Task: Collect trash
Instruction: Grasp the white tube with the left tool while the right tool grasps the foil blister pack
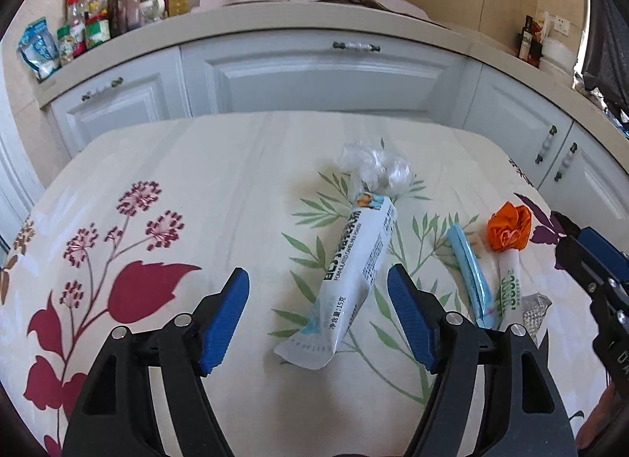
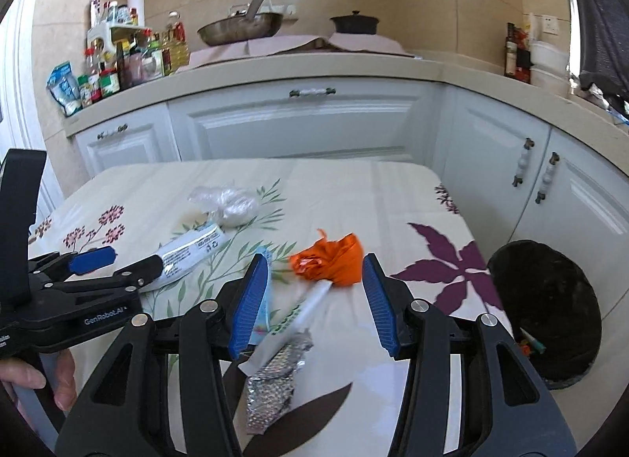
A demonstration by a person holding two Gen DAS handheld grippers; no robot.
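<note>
A desk [image 1: 220,166] covered by a floral cloth holds scattered litter in a kitchen. The left tool [image 1: 318,323] hangs open over a long white sachet [image 1: 354,280], which lies flat between its blue pads, untouched. A crumpled clear plastic film [image 1: 377,168] sits at the sachet's far end. The right tool [image 2: 316,300] also stands open and empty, with an orange wrapper [image 2: 334,264] lying between its fingertips. Below that are a thin white stick packet [image 2: 298,319], a light blue strip [image 2: 264,311] just beside the left pad, and a crushed foil piece [image 2: 271,386].

Everything looks featherlight, thin and limp. The sachet probably bends and may slide on the cloth, so pinching across its narrow middle seems best. The orange wrapper is bunched and soft, offering an easy squeeze at its bulk. The foil would likely crumple further.

A dark bin [image 2: 546,315] stands on the floor beside the desk, to the right.
</note>
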